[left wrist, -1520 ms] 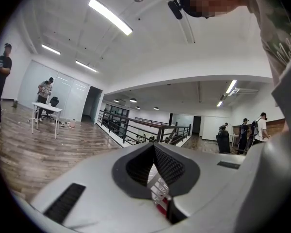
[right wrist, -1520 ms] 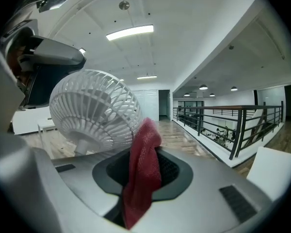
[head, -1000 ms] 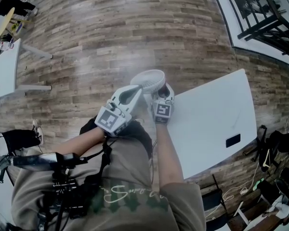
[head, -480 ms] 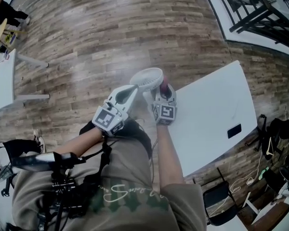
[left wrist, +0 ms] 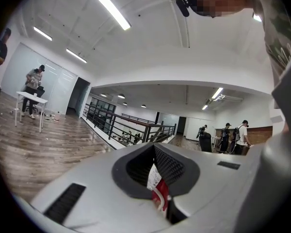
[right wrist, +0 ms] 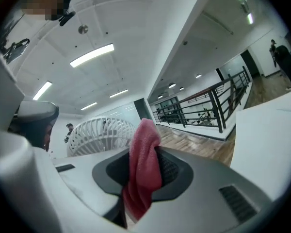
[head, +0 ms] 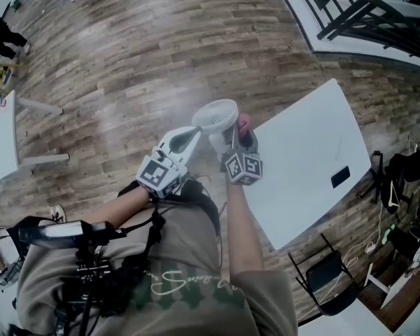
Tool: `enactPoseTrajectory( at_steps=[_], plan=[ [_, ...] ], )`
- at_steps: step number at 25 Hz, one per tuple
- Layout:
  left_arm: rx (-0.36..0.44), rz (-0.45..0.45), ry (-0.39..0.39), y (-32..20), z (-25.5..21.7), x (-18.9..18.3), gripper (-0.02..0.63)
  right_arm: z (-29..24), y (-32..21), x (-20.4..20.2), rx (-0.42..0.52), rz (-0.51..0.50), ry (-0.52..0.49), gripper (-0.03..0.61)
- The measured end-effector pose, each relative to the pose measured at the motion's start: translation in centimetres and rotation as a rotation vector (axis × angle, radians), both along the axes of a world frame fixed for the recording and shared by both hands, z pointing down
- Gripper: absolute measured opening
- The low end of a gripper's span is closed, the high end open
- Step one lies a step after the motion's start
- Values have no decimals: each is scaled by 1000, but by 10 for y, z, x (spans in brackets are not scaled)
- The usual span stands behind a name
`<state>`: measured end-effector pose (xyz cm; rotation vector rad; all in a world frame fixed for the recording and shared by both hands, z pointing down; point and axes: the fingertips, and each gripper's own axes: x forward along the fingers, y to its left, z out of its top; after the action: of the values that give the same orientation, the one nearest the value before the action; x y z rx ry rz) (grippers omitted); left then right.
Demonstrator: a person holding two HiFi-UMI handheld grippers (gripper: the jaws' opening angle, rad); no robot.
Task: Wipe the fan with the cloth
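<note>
- Fan (head: 215, 115): white, round grille; upper centre of the head view, just off the near corner of the desk (head: 315, 161). Whether it rests on anything cannot be told.
- Left gripper (head: 195, 132): tip against the fan's left rim in the head view. Jaws fully closed on a thin red-and-white tag (left wrist: 158, 187); what the tag belongs to cannot be told.
- Right gripper (head: 239, 134): just right of the fan. Jaws part-closed, pinching a folded pink cloth (right wrist: 144, 161) whose free end stands above the jaws.
- Step in hand, as judged: bringing the cloth onto the grille.
- Handling notes: lead with the free end of the cloth, not the bare jaw tips. Sweep along the ribs with light pressure. Keep the left gripper steady so the light fan does not swing or tip. Watch that the cloth does not snag between ribs or work out of the pinch.
</note>
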<state>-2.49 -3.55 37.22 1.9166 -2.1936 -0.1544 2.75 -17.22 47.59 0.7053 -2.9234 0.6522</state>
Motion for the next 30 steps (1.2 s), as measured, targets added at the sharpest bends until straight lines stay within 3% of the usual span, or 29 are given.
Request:
enactPoseTrajectory(
  at_steps=[4,9,15,18,23,30],
  plan=[
    [-3,8,30,5,-2,-4,18,-26,0,4,1,54,-35,104],
    [2,47,40,4,-7,0,18,-72,6,17,90,76,-81,104],
    [53,99,51,-6,-15,5,18,-110,39,14,219,13,-81,104],
    [66,124,42,-16,-21,9,18,-105,49,4,243,-25,-46,106],
    [69,140,32,-35,0,11,18,-69,33,0,264,-4,-23,106],
    [60,140,25,-49,7,11,18,-68,14,2,280,-3,13,110]
  ],
)
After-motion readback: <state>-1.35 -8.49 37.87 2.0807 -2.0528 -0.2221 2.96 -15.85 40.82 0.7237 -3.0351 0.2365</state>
